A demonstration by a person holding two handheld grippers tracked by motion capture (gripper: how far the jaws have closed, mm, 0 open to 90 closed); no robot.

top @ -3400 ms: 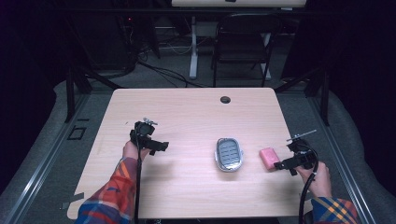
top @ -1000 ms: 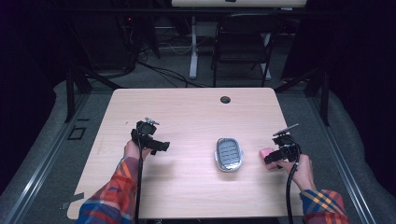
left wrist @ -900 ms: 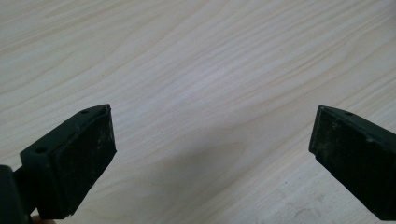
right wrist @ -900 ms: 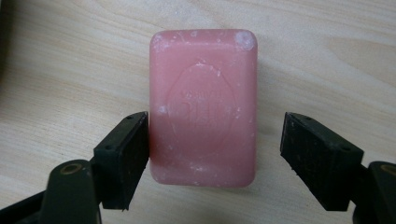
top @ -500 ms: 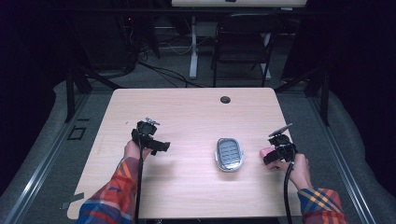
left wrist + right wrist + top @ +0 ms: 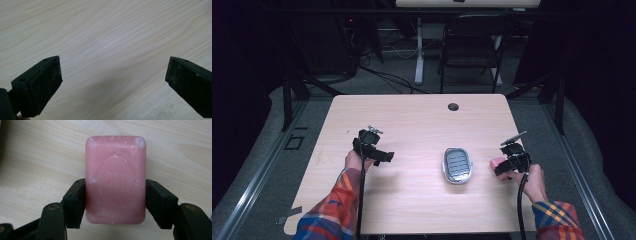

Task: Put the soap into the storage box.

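A pink bar of soap [image 6: 115, 180] lies on the wooden table [image 6: 422, 125] at the right, and my right gripper [image 6: 115, 202] is shut on its two long sides. From the high view, the soap [image 6: 496, 162] peeks out at the left of the right gripper [image 6: 507, 164]. A grey oval soap dish [image 6: 457, 165] with a ribbed insert lies flat just left of it. My left gripper [image 6: 379, 156] hovers over the table's left half, open, its pads [image 6: 46, 85] wide apart above bare wood.
A small dark grommet hole [image 6: 453, 106] sits near the table's far edge. A black chair [image 6: 472, 50] and a white desk leg [image 6: 418, 55] stand beyond the table. Bare wood stretches between the two hands and along the front edge.
My right gripper has moved in to the left onto the pink soap and shut on it. The left gripper has stayed in place.
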